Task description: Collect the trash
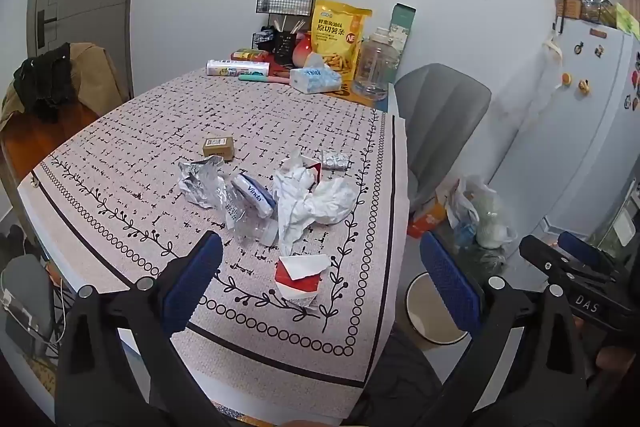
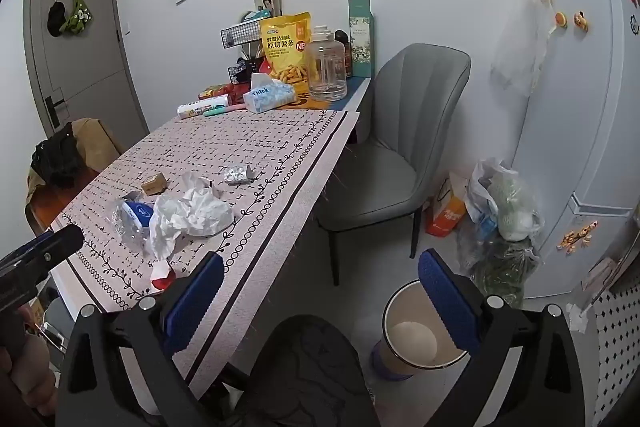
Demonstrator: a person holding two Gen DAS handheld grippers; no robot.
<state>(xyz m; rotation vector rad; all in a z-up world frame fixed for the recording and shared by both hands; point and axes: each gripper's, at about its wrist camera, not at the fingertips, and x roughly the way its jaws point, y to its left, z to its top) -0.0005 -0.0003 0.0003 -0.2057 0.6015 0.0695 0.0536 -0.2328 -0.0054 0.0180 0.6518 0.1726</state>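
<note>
Trash sits in a loose heap on the bench (image 1: 120, 155), and I'll take the white bin (image 2: 420, 331) on the floor as my marker: the heap lies up and to its left, on the patterned cloth. Both grippers hover short of it with fingers spread wide and nothing between them, the left gripper (image 1: 320, 279) above the torn red-and-white carton (image 1: 298, 281), the right gripper (image 2: 320, 301) nearer the bin. My guess is the carton goes first (it stands apart, an easy pinch), gripped across its flat sides. The crumpled white paper (image 1: 308, 203) and the clear plastic wrapper (image 1: 240, 211) lie beyond. A grey chair (image 2: 400, 131) stands behind the bin, against the wall.
</note>
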